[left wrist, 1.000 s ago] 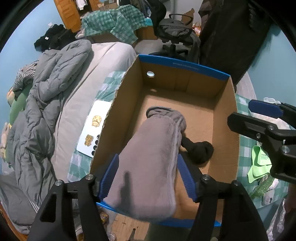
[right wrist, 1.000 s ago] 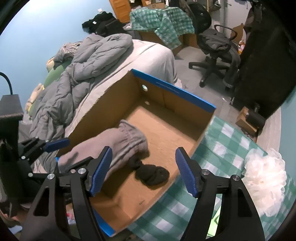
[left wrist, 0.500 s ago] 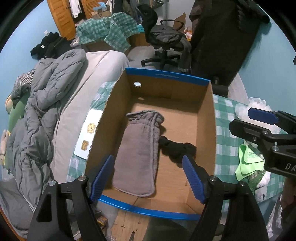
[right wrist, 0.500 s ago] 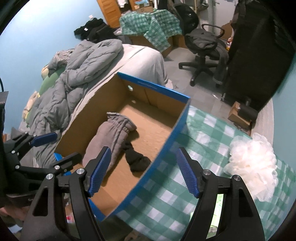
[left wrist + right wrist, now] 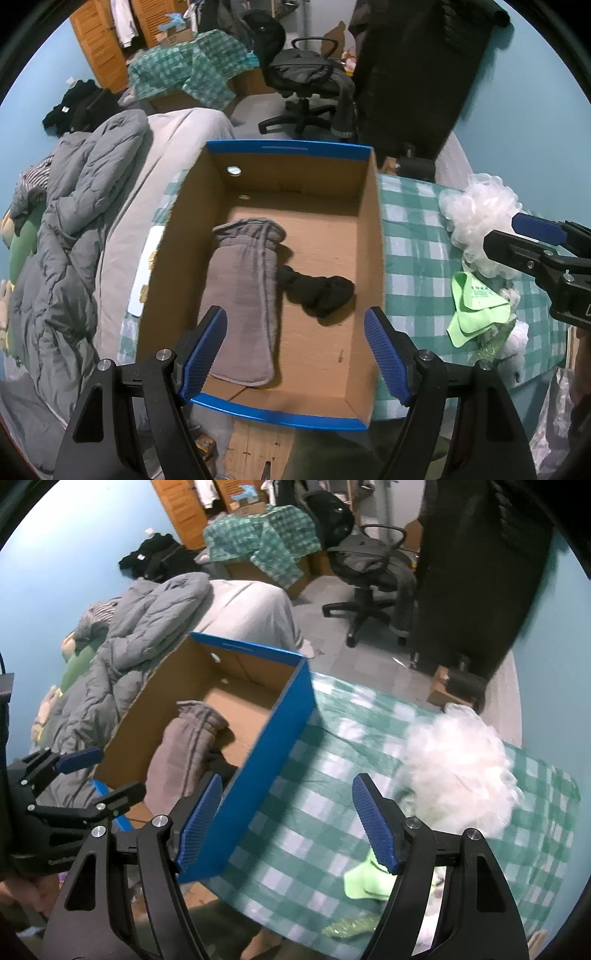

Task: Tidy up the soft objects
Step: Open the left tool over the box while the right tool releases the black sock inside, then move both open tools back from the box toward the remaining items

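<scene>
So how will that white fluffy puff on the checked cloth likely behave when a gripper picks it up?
The white puff looks airy and loosely ruffled, so it is probably very light and will squash between the pads. Its frilly edges suggest it may snag or stretch rather than slip. Resting broad on the checked cloth, it seems unlikely to roll.

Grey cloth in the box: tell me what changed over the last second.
The left gripper let go of the grey cloth, which now lies flat in the cardboard box, and drew back, jaws open and empty. The right gripper swung from the box toward the white loofah. The black sock stayed put.
</scene>
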The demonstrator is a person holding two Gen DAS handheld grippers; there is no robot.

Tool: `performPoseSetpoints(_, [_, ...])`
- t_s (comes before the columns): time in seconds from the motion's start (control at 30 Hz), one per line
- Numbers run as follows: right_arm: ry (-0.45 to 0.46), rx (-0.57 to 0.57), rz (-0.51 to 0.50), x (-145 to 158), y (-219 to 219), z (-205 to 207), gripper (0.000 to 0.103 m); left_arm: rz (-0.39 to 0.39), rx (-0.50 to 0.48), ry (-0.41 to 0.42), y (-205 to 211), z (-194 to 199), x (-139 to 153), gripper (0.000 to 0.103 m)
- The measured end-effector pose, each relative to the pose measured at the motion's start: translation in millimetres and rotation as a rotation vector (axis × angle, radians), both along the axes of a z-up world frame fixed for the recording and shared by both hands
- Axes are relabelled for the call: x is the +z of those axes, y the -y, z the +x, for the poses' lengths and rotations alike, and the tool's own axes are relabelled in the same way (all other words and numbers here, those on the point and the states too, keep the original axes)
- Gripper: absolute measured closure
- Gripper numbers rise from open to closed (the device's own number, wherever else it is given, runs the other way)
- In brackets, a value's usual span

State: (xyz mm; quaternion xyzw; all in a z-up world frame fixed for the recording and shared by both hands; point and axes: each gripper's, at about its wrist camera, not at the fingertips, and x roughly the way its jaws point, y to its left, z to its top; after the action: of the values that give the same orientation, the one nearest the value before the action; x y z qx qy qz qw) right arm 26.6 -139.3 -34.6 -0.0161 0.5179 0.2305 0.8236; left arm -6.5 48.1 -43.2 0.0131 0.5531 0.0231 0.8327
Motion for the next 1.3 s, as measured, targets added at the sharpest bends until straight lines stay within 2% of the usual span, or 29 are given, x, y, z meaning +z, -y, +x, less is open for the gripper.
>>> performPoseSetpoints(0.6, [-0.024,-0.128,-0.034,-3.2,80.4,-27.4,0.027,-0.030,-0.131,-0.021,59.9,-3.3,-4.4,0.025])
performPoseSetpoints(0.73, [-0.028,-0.162,-0.054,-6.3,100.4,-36.7,0.023,-0.031,-0.174,-0.030,77.1,-5.4,-7.2,0.025])
performPoseSetpoints(1.3, [-0.070,-0.297,-0.085,-20.8,170.8,-78.5,0.023,-0.042,-0.342,-0.088,144.2,-13.3,-26.1,0.025])
